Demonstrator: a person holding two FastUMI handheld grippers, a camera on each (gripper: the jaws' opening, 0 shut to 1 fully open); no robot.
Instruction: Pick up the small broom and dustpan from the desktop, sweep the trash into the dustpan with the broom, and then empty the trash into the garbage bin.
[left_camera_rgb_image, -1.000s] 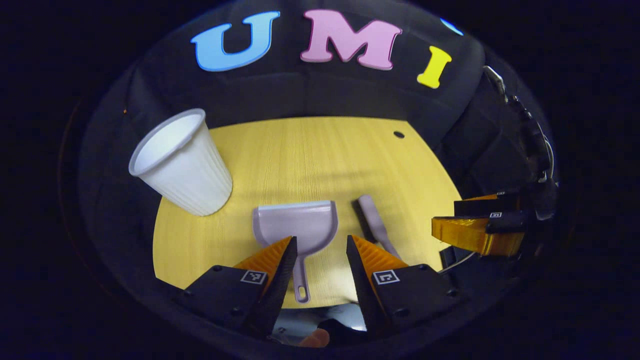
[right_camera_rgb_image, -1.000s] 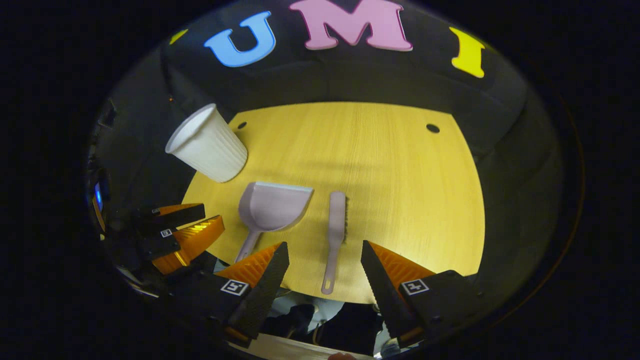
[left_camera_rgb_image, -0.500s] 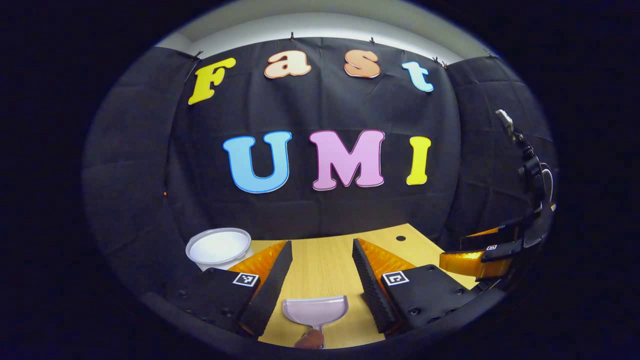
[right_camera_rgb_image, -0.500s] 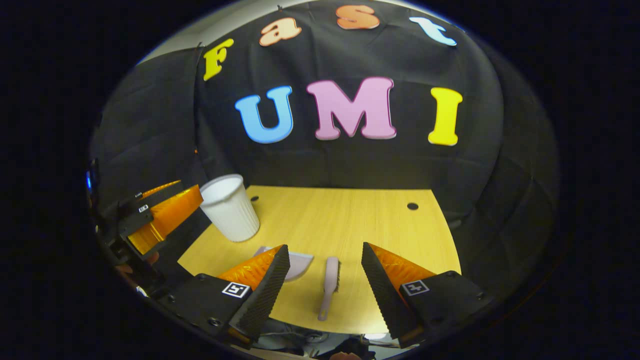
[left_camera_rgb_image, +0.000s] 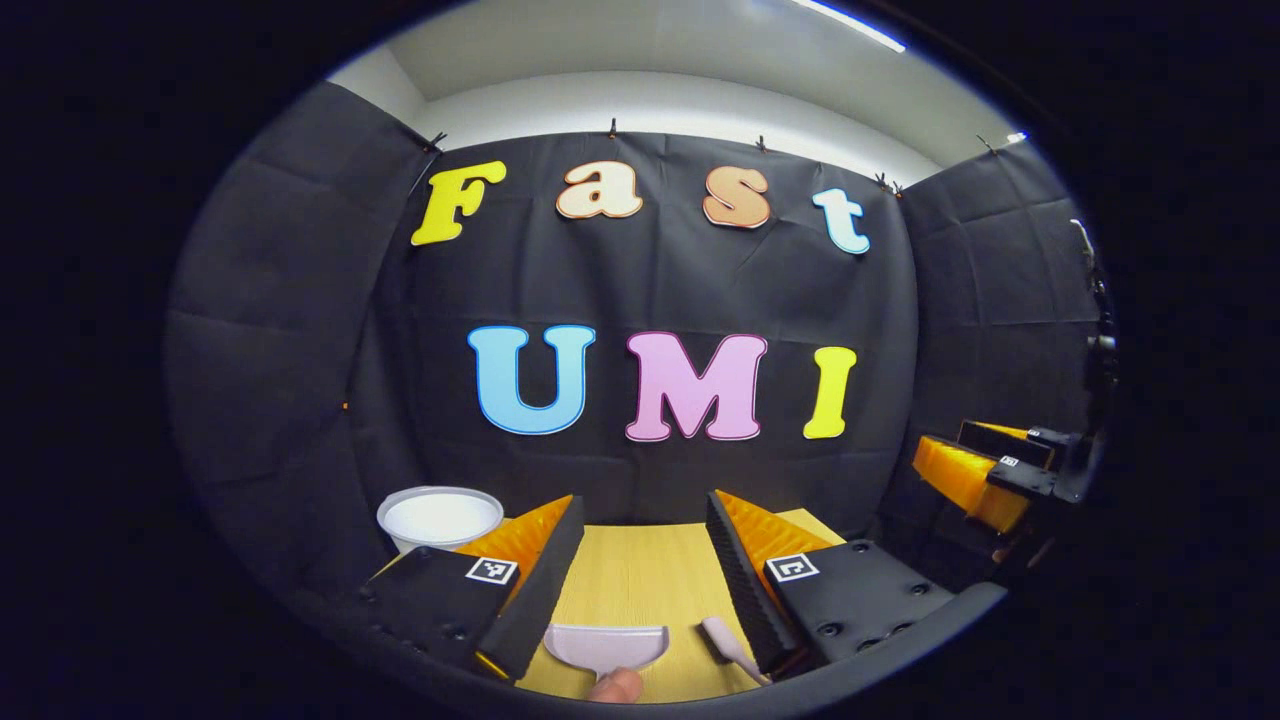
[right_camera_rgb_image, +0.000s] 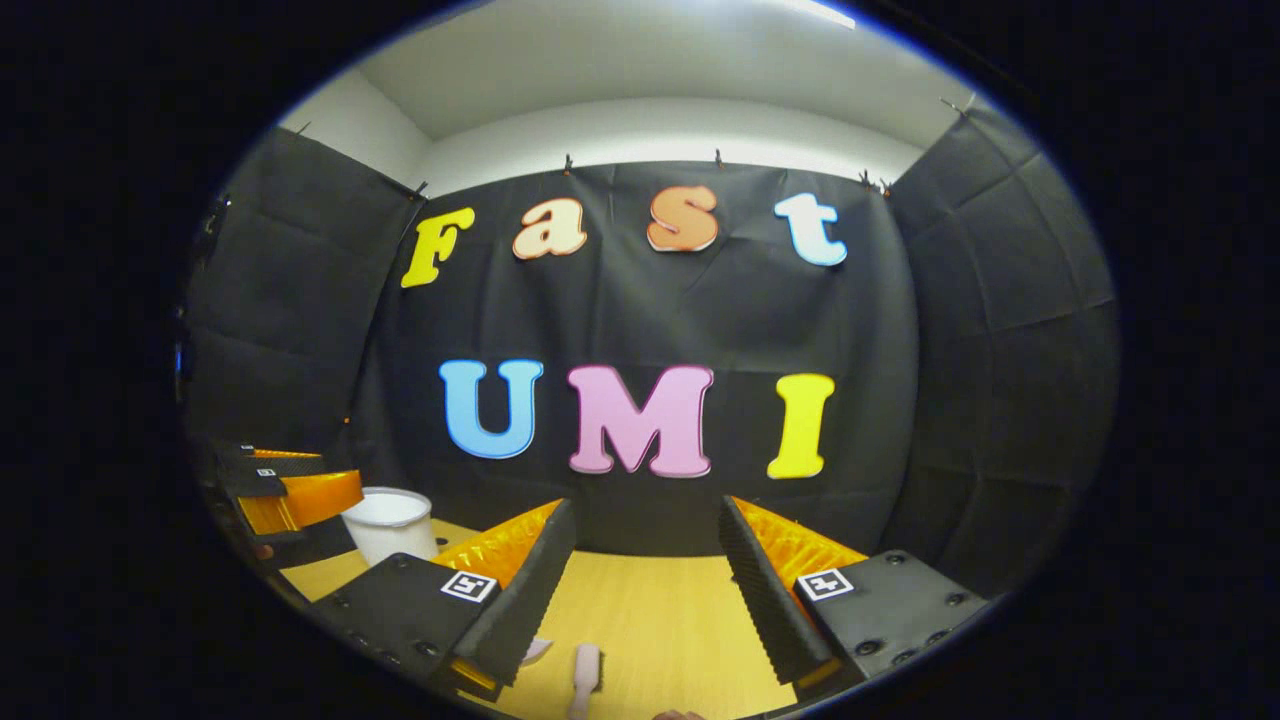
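Observation:
A pale lilac dustpan (left_camera_rgb_image: 606, 648) lies on the yellow wooden desktop (left_camera_rgb_image: 640, 575), low between the fingers of my left gripper (left_camera_rgb_image: 642, 500), which is open and holds nothing. Beside it lies the small matching broom (left_camera_rgb_image: 728, 645). In the right gripper view the broom (right_camera_rgb_image: 585, 668) lies low between the fingers of my right gripper (right_camera_rgb_image: 645, 505), open and apart from it. An edge of the dustpan (right_camera_rgb_image: 535, 650) peeks past its left finger. A white ribbed cup (left_camera_rgb_image: 440, 517) stands at the desk's back left.
The right gripper (left_camera_rgb_image: 975, 478) hangs off the desk's right side in the left gripper view. The left gripper (right_camera_rgb_image: 290, 495) is next to the cup (right_camera_rgb_image: 388, 520) in the right gripper view. A fingertip (left_camera_rgb_image: 614, 686) shows at the bottom edge. Black cloth walls close the booth.
Both grippers have tilted up from looking down on the desk to nearly level. Dustpan, broom and cup slid to the bottom of both views. Both stayed open.

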